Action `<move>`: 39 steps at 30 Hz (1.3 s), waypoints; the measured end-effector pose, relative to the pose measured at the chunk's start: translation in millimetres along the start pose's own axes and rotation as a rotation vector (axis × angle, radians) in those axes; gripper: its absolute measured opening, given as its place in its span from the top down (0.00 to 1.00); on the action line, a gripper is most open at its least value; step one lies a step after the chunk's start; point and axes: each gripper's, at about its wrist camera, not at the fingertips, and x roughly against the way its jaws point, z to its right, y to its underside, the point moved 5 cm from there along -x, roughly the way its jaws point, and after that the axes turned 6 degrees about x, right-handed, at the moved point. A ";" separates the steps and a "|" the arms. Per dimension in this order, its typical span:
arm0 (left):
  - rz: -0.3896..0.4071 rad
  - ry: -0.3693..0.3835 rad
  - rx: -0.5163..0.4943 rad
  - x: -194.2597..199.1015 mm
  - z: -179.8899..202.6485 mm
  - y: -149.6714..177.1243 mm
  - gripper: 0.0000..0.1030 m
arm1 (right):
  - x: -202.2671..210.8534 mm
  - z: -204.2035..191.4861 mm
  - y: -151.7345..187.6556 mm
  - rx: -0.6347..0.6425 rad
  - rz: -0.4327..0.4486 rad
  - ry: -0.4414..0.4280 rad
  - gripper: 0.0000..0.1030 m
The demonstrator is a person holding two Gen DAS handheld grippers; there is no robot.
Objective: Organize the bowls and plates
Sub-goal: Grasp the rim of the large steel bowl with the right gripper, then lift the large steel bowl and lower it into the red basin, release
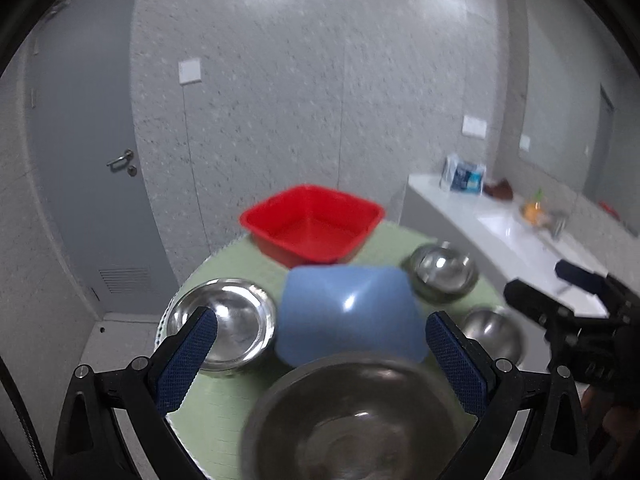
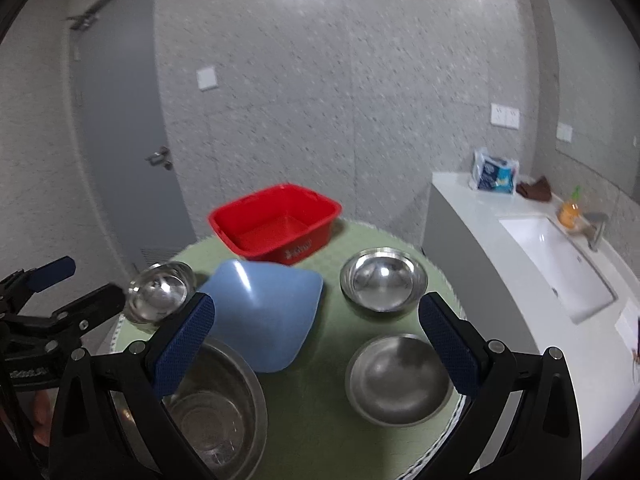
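Both tools spread wide, empty — blue plate (image 1: 348, 312) between left tool (image 1: 320, 344) fingers, table-bound

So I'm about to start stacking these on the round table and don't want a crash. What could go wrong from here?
1. The large steel bowl sits at the near table edge; a nudge might tip it off.
2. The blue plate leans tilted on that bowl's rim, so lifting the bowl could make it slide.
3. Both the left gripper and right gripper hover open over crowded steel bowls; their fingers may clip neighbours.
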 end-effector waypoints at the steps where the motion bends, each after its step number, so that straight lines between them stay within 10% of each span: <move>1: -0.012 -0.006 -0.008 -6.7 -9.2 1.5 0.01 | -6.6 -2.8 3.5 -0.008 -0.020 0.007 0.00; 9: -0.223 0.023 -0.001 -66.3 -75.3 35.1 0.02 | -43.3 -27.0 51.4 -0.013 -0.213 -0.003 0.00; 13: -0.322 0.052 -0.024 -89.2 -89.6 48.5 0.30 | -56.6 -37.5 88.5 -0.015 -0.347 -0.035 0.00; 16: -0.401 0.093 -0.026 -105.4 -97.6 55.3 0.57 | -63.8 -47.1 108.5 -0.027 -0.421 -0.084 0.30; 20: -0.402 0.107 -0.023 -108.9 -112.4 44.2 0.72 | -70.2 -56.7 122.0 -0.046 -0.481 -0.165 0.72; 29: -0.379 0.158 -0.022 -81.1 -121.6 45.4 0.81 | -58.3 -59.3 110.3 -0.054 -0.481 -0.188 0.79; 39: -0.225 0.237 0.021 -57.2 -123.5 -27.0 0.81 | -44.4 -54.0 33.9 -0.058 -0.372 -0.231 0.79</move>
